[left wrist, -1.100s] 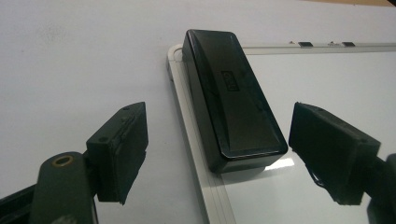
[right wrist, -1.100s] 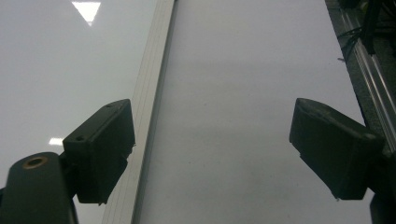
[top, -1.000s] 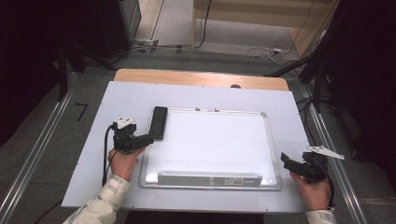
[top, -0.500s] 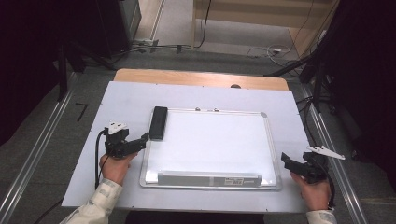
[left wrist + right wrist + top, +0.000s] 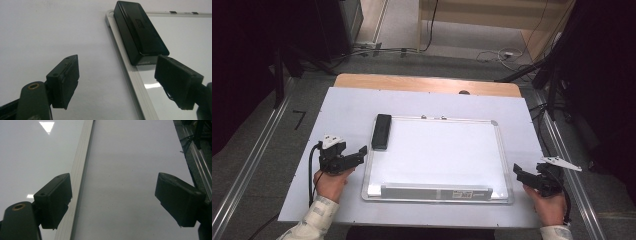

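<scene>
Left gripper (image 5: 361,151): released, beside whiteboard (image 5: 442,150) (eraser (image 5: 381,131) just ahead)
Right gripper (image 5: 517,171): released, off the board's right edge

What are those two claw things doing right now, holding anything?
Left gripper: open, holding nothing, aimed at the black eraser on the whiteboard.
Right gripper: open, holding nothing, by the whiteboard's right edge.
</scene>
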`<state>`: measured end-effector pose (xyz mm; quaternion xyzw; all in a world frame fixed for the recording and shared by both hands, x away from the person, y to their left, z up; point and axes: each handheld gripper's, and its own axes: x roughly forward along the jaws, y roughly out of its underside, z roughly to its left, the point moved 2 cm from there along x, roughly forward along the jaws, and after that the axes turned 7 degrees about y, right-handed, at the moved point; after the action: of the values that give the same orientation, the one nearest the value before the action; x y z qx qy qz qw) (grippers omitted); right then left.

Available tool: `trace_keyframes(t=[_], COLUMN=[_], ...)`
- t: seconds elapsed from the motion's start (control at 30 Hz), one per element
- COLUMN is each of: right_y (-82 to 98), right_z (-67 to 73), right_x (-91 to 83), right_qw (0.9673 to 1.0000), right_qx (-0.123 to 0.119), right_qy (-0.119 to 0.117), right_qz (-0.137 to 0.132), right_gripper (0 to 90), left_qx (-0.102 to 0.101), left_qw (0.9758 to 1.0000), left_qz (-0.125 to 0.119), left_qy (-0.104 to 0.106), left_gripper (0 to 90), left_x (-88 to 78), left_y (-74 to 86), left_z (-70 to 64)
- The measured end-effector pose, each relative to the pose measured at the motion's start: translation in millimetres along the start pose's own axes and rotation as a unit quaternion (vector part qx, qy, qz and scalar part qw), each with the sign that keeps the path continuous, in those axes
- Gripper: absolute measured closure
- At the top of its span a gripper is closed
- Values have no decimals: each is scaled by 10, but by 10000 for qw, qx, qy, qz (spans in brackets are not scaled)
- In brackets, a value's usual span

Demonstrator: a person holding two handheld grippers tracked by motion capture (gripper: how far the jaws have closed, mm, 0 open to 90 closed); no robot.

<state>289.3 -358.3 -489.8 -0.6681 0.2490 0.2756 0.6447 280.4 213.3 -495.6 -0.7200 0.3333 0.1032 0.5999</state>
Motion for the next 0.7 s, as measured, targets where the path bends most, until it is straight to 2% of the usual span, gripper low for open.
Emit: trace_keyframes(t=[0.47,0.7], right_y=[-1,-2], right_z=[2,-2], right_x=[-3,-8], right_qw=[10000,10000], right_qx=[3,17], right_qy=[-9,-13], right_qz=[-7,-8], right_gripper=[129,129], left_qx=[-7,-53], left_qw=[9998,9988], left_qz=[-20,48], left_qy=[-200,-477], left_gripper=[200,200], left_x=[-129,-203], left_y=[91,158], left_z=[109,257])
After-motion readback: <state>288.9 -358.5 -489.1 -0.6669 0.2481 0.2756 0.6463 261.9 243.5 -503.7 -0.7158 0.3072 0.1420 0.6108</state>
